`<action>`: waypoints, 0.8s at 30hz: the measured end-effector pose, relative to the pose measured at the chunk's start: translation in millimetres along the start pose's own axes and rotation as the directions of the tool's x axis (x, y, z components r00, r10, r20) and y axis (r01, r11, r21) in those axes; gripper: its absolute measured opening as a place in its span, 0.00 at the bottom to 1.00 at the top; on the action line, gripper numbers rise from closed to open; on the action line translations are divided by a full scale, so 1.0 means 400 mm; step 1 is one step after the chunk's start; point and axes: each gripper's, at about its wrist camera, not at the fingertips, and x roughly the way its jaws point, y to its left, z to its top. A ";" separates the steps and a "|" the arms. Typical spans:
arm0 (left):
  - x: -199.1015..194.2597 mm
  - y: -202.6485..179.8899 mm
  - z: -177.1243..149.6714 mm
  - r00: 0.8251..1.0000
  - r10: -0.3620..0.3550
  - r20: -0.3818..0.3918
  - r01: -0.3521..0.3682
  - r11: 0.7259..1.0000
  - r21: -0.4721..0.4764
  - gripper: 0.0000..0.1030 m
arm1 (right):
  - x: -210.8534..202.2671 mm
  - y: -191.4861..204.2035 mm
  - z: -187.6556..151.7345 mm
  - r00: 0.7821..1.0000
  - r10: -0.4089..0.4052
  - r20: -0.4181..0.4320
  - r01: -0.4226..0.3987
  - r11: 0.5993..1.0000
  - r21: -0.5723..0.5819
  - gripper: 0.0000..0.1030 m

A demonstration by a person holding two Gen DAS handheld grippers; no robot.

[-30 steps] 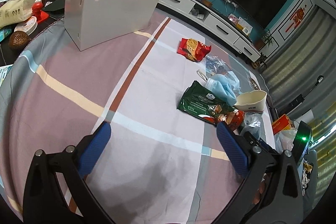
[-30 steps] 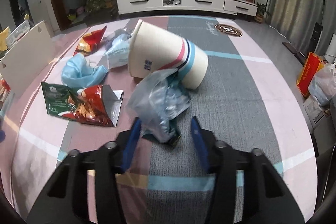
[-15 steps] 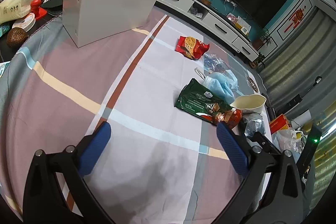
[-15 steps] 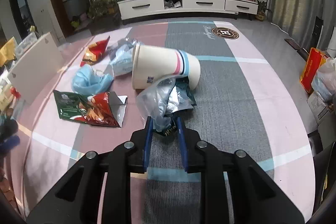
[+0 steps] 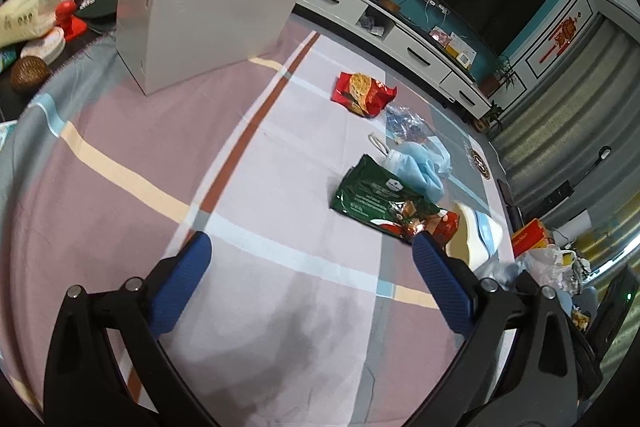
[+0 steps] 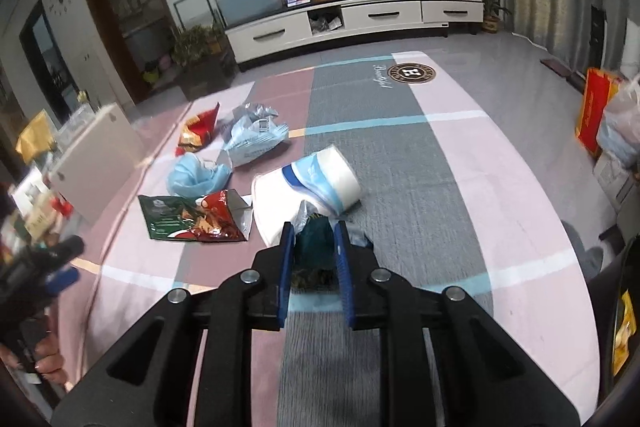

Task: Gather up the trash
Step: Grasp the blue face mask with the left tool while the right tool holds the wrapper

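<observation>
Broadly, the bench (image 5: 132, 131) is covered by a striped pink and grey cloth, with a white box (image 5: 208, 23) standing at its far left corner and the rubbish scattered toward the right edge. Lying on its side among that litter is a paper cup (image 6: 308, 187), its mouth turned toward the camera. Beside it lie a green and red snack bag (image 6: 188, 219), a crumpled blue mask (image 6: 196, 179), a silver-blue wrapper (image 6: 252, 139) and a small red packet (image 6: 198, 131) farther back.

The right tool (image 6: 312, 239) has just been closing and now pinches a clear and teal plastic bag (image 6: 314, 239) between its blue pads, held just in front of the cup. The left tool (image 5: 312, 263) hangs with its jaws wide apart over bare cloth, gripping nothing.

To do this step well, I would lift the bag straight clear of the cup so its loose tail does not drag the cup or roll it off the right edge. The pinch looks to catch only a bunched corner, so a slow, steady carry seems wise.
</observation>
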 end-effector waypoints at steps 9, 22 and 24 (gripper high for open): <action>0.037 -0.074 0.052 0.999 -0.034 -0.004 0.034 0.999 0.005 0.97 | -0.057 -0.057 0.028 0.998 0.045 0.051 -0.048 0.997 0.064 0.20; 0.269 -0.280 0.165 0.989 0.092 -0.113 -0.077 0.989 0.128 0.79 | -0.082 -0.118 0.042 0.996 0.043 0.079 -0.053 0.991 0.122 0.20; 0.302 -0.278 0.156 0.981 0.117 -0.152 -0.098 0.987 0.126 0.76 | -0.087 -0.124 0.044 0.996 0.047 0.080 -0.057 0.990 0.127 0.20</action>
